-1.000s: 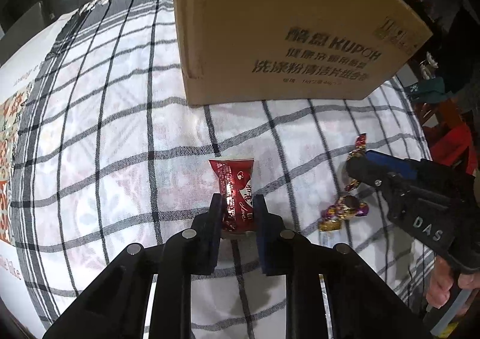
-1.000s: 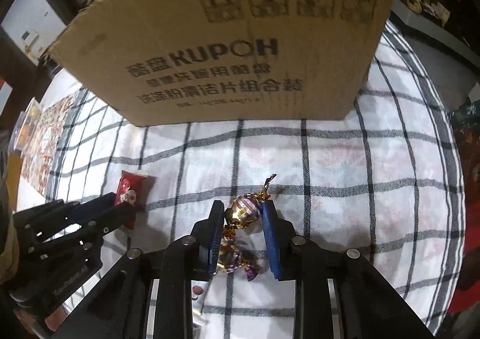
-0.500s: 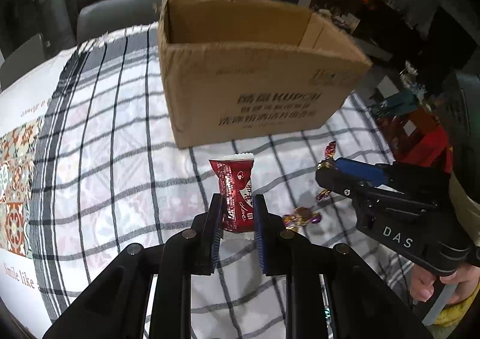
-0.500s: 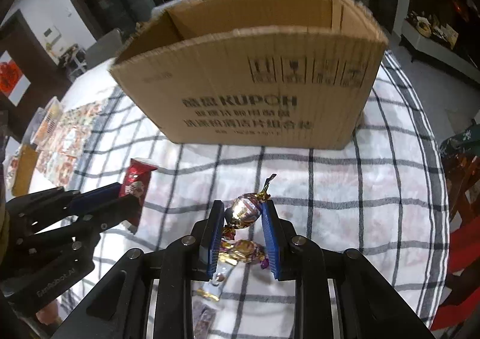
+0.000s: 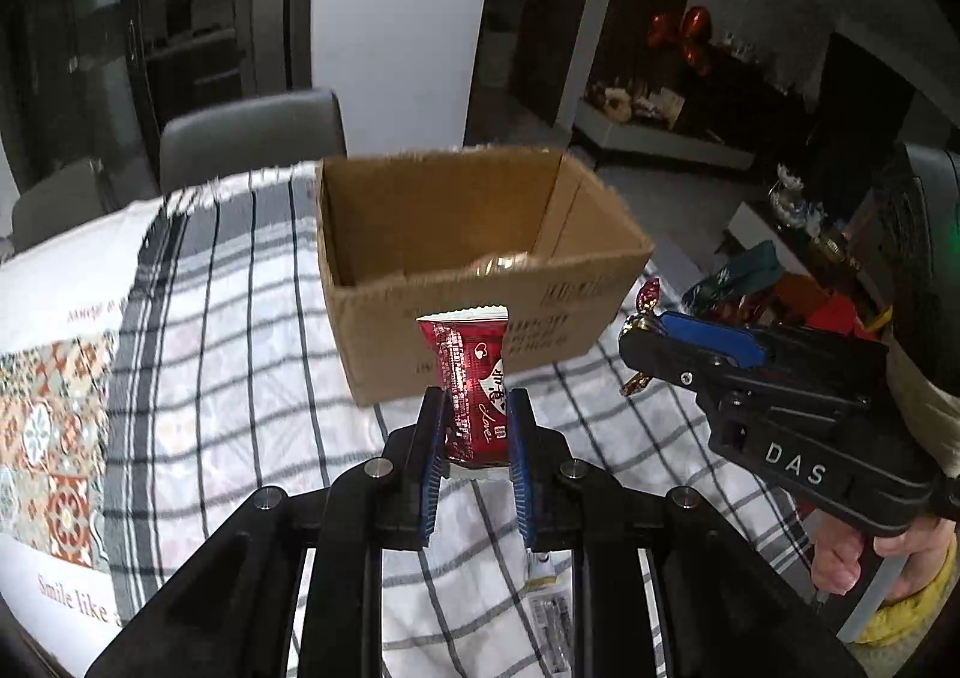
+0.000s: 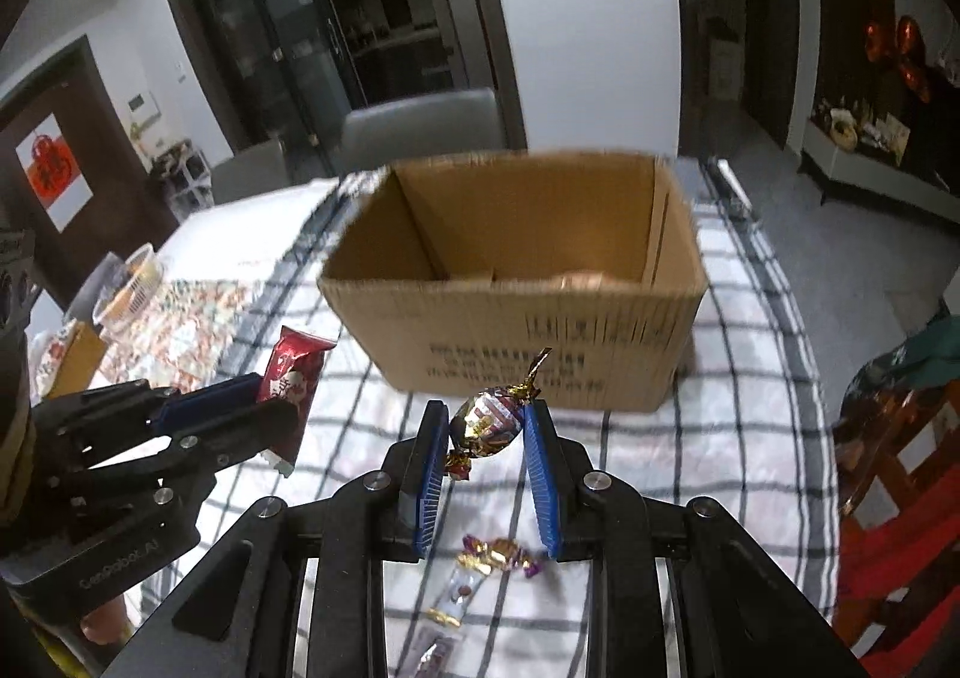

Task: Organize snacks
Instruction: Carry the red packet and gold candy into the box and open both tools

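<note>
My left gripper [image 5: 475, 408] is shut on a red snack packet [image 5: 471, 378] and holds it in the air before the open cardboard box [image 5: 480, 282]. My right gripper [image 6: 485, 423] is shut on a foil-wrapped candy [image 6: 489, 419], also raised in front of the box [image 6: 522, 342]. The left gripper and its red packet [image 6: 294, 372] show at the left of the right wrist view. The right gripper [image 5: 645, 330] shows at the right of the left wrist view, the candy's ends sticking out. Something pale lies inside the box [image 5: 501, 261].
The box stands on a checked cloth [image 5: 240, 318] over a table. Below my right gripper lie another foil candy [image 6: 495, 549] and small wrapped snacks [image 6: 453, 600]. Grey chairs [image 5: 252, 138] stand behind the table. A plastic tub [image 6: 129, 288] sits at far left.
Both grippers have risen from the cloth with their snacks, so the box's open top and inside now show. The spare candy stayed on the cloth.
</note>
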Demonstrator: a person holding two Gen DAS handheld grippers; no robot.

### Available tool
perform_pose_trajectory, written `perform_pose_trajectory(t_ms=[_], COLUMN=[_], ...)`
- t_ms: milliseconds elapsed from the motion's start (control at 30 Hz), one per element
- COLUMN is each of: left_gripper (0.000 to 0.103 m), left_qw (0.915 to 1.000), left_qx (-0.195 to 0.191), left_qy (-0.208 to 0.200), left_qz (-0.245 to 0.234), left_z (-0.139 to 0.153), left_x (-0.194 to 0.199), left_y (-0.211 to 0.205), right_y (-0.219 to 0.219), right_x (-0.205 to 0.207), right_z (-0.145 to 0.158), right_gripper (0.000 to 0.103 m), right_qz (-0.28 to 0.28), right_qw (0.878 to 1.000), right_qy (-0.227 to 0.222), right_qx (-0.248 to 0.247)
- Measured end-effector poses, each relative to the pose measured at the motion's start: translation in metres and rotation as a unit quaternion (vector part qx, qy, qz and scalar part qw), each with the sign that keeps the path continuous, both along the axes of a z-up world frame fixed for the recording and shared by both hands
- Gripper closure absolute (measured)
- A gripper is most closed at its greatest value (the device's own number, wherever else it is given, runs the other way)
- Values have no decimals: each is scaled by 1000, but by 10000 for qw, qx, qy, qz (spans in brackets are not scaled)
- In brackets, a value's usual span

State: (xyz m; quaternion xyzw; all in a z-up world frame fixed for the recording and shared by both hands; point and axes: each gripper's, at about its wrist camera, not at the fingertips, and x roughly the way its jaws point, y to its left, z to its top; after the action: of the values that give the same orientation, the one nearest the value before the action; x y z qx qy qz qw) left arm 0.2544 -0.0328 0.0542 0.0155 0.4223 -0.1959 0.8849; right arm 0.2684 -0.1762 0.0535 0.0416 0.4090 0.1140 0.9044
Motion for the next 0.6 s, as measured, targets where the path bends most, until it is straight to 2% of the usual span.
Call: perform_pose_trajectory(t_ms=[300,600], left_gripper=[82,82], left_qw=[9991,9982], left_qx=[-16,8], left_qy=[-409,-602], left_qz=[-55,7], left_z=[33,51], left_x=[2,30], left_y=[-2,-6], right_y=[-3,-4], right_x=[3,30], right_z=[30,47], right_gripper=[76,76], right_qz=[-14,-14], right_qw=[9993,9986], right_qy=[-381,-512], right_qx=[-6,-117])
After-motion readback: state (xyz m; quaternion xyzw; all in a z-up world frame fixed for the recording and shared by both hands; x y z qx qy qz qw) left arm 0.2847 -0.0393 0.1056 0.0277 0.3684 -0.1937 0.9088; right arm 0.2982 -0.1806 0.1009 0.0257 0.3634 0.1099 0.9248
